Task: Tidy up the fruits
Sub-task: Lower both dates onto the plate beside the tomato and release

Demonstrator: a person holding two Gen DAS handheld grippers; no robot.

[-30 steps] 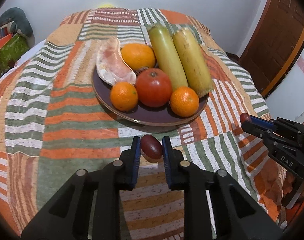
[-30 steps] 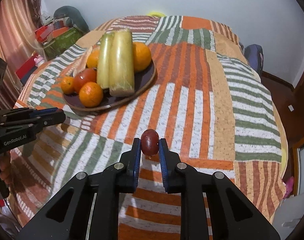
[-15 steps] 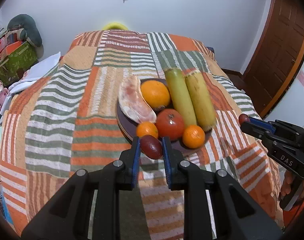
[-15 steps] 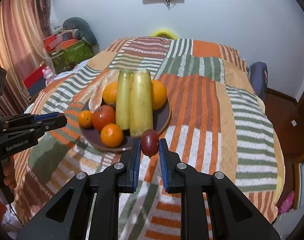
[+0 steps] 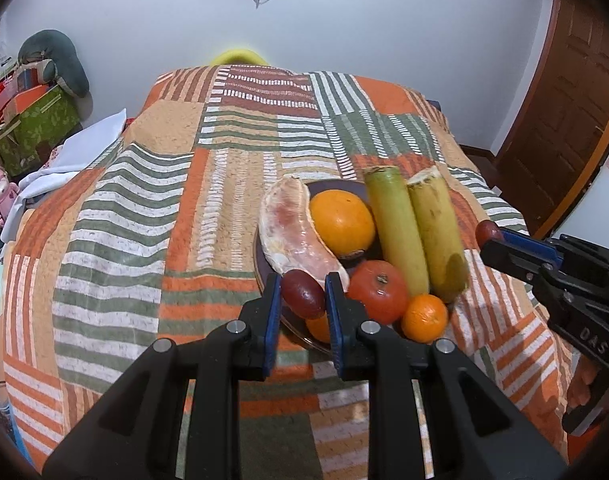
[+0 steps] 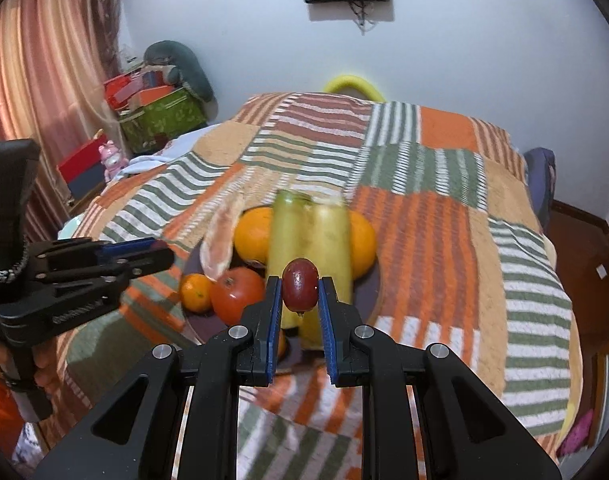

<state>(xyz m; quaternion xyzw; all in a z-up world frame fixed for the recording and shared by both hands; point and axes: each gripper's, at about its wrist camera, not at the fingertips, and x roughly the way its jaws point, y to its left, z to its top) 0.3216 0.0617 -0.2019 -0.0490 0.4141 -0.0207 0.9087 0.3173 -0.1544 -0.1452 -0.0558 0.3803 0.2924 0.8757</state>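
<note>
With the left tongs [image 5: 303, 307] clamped on one dark red grape [image 5: 302, 293] and the right tongs [image 6: 300, 300] clamped on another grape [image 6: 300, 289], both held in the air just over the near rim of the purple plate [image 5: 288, 326] on the bed's patchwork quilt [image 5: 144, 240], I'm worried about how little room is left. The plate is crowded with oranges [image 5: 341, 224], a tomato [image 5: 378, 291], a pomelo segment [image 5: 294, 234] and two peeled bananas [image 5: 418, 232], so a grape let go near the edge could roll off onto the quilt. Squeeze too hard and I reckon the skin splits; there's a drop hanging under the right one now.
</note>
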